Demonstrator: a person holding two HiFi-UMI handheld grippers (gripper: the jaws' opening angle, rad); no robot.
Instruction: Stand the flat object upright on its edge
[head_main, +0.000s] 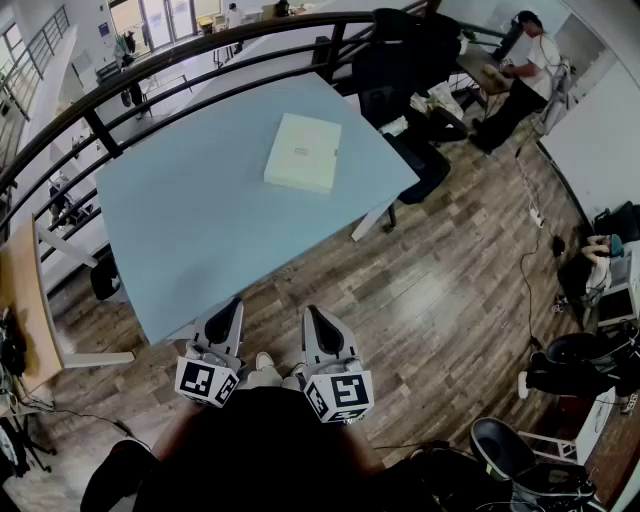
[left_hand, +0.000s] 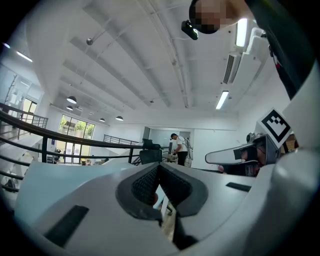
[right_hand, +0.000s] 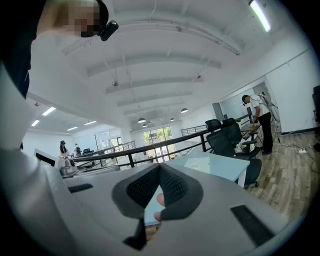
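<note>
Flat box (head_main: 302, 152) lies on table (head_main: 200, 225), far from jaws.

Two smooth, light grey shells are seen on the left gripper (head_main: 233, 303) and the right gripper (head_main: 313, 314). Each is lined with black ribbed pads (left_hand: 145, 183) and capped at the near end by a cube of black-and-white square markers (head_main: 206, 381). A black garment (head_main: 262, 440) and pale shoes (head_main: 265, 361) are worn.

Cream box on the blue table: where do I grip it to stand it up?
Likely its near edge, coming in level from your side: the cream box lies flat on the table, so only its thin sides offer a pinch; lifting that edge tips it upright.
</note>
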